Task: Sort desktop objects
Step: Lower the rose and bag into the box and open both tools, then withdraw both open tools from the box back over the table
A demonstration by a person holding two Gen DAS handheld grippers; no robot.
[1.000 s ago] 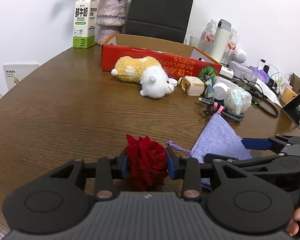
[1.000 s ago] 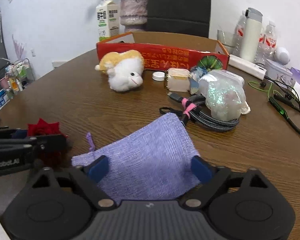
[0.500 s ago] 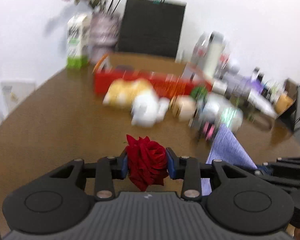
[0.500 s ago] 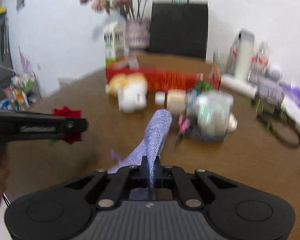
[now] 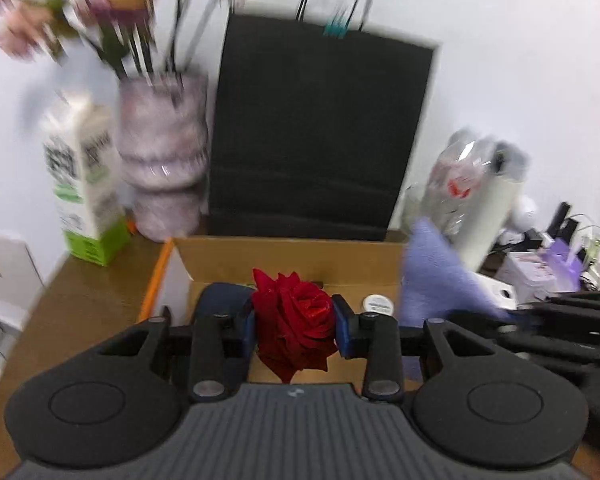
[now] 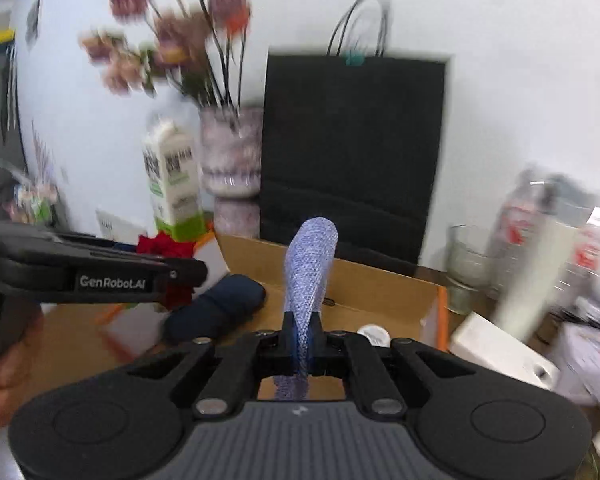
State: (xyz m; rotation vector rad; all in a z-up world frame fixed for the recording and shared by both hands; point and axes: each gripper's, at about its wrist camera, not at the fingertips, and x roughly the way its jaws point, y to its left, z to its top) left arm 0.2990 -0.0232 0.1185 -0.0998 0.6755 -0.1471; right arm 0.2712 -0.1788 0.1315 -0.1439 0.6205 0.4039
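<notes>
My left gripper (image 5: pixel 296 330) is shut on a red rose (image 5: pixel 294 330), held above the open cardboard box (image 5: pixel 292 258). My right gripper (image 6: pixel 302 338) is shut on a lilac mesh pouch (image 6: pixel 310 264), which sticks up between its pads over the same box (image 6: pixel 380 284). In the right wrist view the left gripper (image 6: pixel 180 276) comes in from the left with the rose (image 6: pixel 162 246). In the left wrist view the pouch (image 5: pixel 436 276) and the right gripper (image 5: pixel 512 314) show at the right. Inside the box lie a dark blue folded item (image 6: pixel 216 308) and a small white round lid (image 6: pixel 374 334).
Behind the box stand a black paper bag (image 5: pixel 320 132), a vase of flowers (image 5: pixel 164 160) and a milk carton (image 5: pixel 84 184). Bottles (image 6: pixel 540 248), a glass (image 6: pixel 466 264) and a white box (image 6: pixel 500 348) crowd the right side. A hand (image 6: pixel 0 384) grips the left tool.
Both grippers rose off the table and travelled forward to the box. The right gripper closed on the pouch and lifted it. The rose stayed clamped in the left gripper.
</notes>
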